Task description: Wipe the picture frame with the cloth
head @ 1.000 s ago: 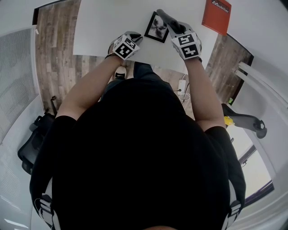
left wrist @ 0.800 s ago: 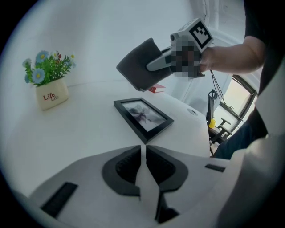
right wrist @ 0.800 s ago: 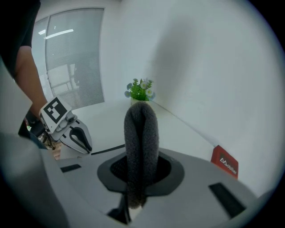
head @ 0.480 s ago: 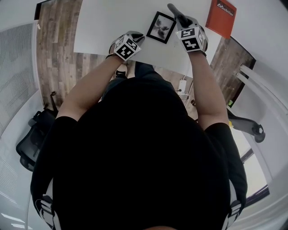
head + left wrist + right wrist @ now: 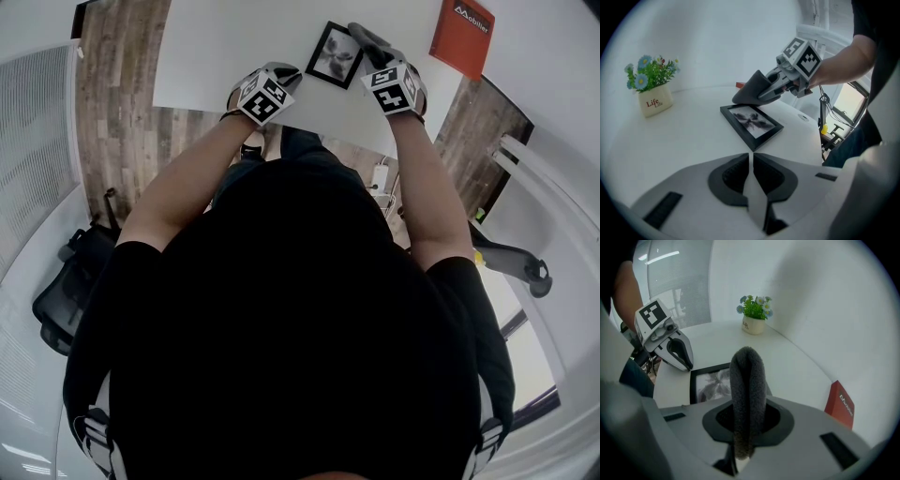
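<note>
- The left gripper [image 5: 751, 161] sat on the near side of the picture frame [image 5: 751, 121], close to its near corner but not touching it. Its jaws were pressed together with nothing between them.
- The right gripper [image 5: 747, 420] was clamped on the cloth [image 5: 747, 380], a dark grey, fuzzy piece doubled over so that a rounded fold stuck out past the jaws.
- That fold hung over the frame's far right edge. I couldn't tell whether it was actually touching.
- The frame lay flat on the white table [image 5: 225, 47], turned cornerwise to the person, with a black border round a grey print.
- I'd judge the frame light and stiff, with a front that might scratch or crack. On that smooth top it would likely skid under a firm wipe.
- The safest place to steady it looked like the black border at the near corner, where the idle left gripper already waited.
- The cloth looked soft and floppy, so only the part close to the jaws would press with any force.
- A red box [image 5: 461, 33] stood well to the right of the frame, clear of a short stroke.
- A small pot of flowers [image 5: 654, 86] stood well beyond the frame on its left, out of the way.
- Nothing lay between either gripper and the frame.
</note>
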Demonstrator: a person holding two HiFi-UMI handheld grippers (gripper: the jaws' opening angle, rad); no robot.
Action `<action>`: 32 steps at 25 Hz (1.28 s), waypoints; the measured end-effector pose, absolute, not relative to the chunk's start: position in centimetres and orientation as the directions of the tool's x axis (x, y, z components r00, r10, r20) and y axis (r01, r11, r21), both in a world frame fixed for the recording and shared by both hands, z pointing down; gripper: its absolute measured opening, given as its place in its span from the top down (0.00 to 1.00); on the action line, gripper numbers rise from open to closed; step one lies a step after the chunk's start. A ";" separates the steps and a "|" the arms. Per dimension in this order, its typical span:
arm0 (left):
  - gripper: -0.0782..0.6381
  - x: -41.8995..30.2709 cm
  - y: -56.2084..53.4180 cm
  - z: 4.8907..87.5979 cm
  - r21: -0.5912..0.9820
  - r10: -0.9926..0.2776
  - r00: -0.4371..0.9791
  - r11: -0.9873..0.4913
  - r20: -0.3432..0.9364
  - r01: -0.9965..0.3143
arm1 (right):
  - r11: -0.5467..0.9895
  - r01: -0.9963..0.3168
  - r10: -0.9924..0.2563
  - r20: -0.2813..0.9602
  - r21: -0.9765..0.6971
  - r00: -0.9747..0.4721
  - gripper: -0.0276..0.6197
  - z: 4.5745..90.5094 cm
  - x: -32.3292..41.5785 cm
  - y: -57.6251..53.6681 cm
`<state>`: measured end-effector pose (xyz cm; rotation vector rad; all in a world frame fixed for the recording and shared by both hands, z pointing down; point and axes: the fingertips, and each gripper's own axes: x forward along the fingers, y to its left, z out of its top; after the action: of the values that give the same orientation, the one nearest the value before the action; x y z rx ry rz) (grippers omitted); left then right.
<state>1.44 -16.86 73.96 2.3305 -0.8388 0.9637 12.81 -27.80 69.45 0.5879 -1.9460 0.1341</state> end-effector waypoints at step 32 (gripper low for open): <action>0.85 1.4 -16.6 73.9 0.176 -0.364 0.558 -0.701 0.746 -0.691 | 0.950 -0.301 -0.179 0.934 0.082 -0.308 0.89 71.1 11.7 -16.9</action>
<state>1.43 -16.64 73.88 2.3412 -0.8510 0.9721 11.70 -16.87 71.10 0.3489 -1.8948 0.1264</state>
